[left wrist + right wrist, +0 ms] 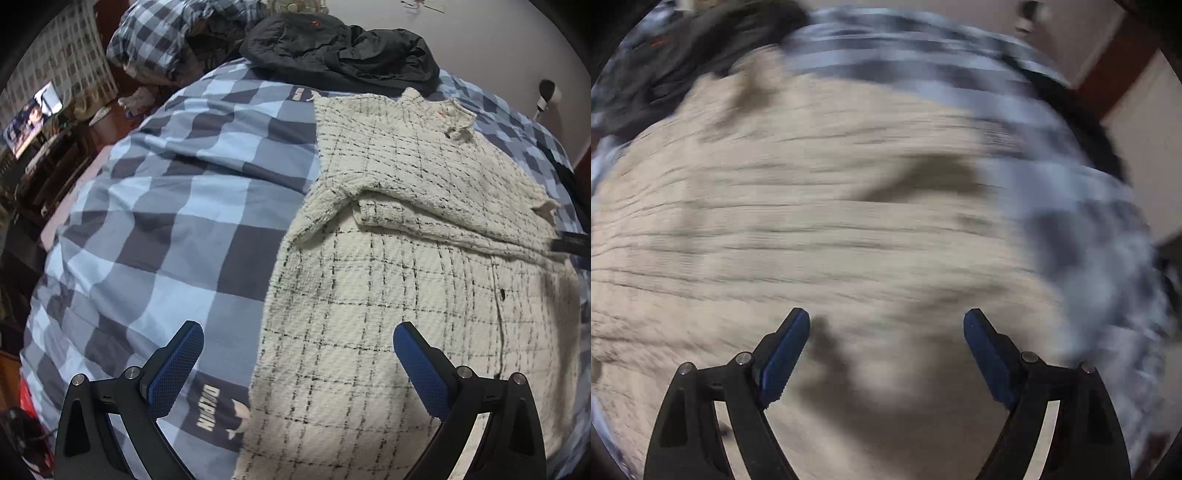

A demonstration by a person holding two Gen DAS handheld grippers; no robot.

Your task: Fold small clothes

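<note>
A cream tweed jacket (388, 280) with thin black check lines lies flat on the blue checked bedcover (166, 206); one sleeve is folded across its chest. My left gripper (298, 334) hovers open above the jacket's lower left edge, nothing between its blue pads (177, 365). In the right wrist view, heavily blurred by motion, the right gripper (886, 321) stands open over the cream jacket (820, 206), with nothing held. The tip of that other gripper (570, 242) shows at the jacket's right edge in the left wrist view.
A black garment (340, 51) is heaped at the bed's far end, and a checked pillow or duvet (159, 40) lies at the far left. A lit screen (31, 114) stands left of the bed. The wall and a brown door frame (1115, 66) are to the right.
</note>
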